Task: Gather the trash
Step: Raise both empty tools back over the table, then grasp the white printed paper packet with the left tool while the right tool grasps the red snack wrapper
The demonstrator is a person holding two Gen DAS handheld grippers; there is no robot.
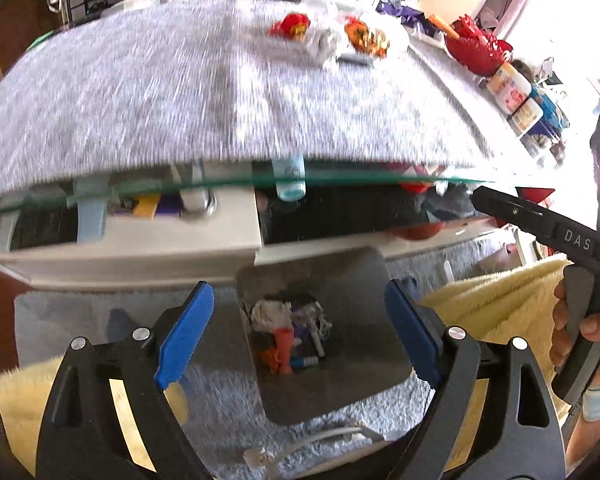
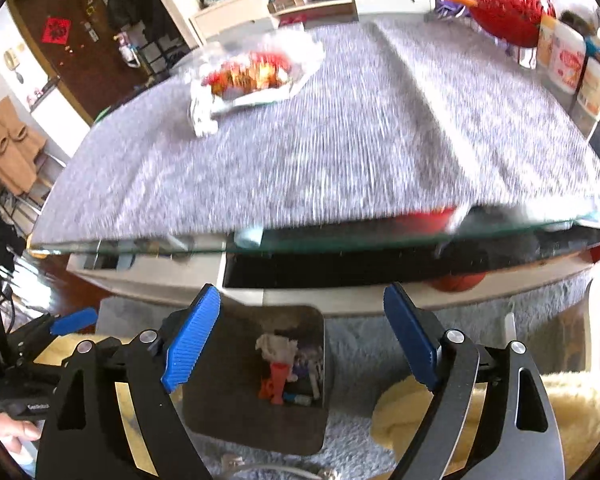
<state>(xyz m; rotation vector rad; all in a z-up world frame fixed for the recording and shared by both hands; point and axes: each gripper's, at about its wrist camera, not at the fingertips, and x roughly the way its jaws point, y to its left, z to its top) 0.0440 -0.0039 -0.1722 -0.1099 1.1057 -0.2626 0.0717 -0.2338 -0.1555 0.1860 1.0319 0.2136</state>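
Both hands' fingers spread, empty, over bin [image 1: 324,336]. Remaining wrapper pile [image 2: 252,76] sits far on tabletop [image 2: 340,152], eleven o'clock from right gripper [image 2: 302,340]; left gripper [image 1: 300,336] sees it at one o'clock.

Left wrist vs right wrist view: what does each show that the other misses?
Left wrist only: the right hand-held gripper entering from the right, its handle in a hand, and a white cable on the rug.
Right wrist only: the brown door with a red paper square and a tan coat.
Both: the dark square trash bin holding scraps, the grey-cloth glass table, red wrappers on white paper.
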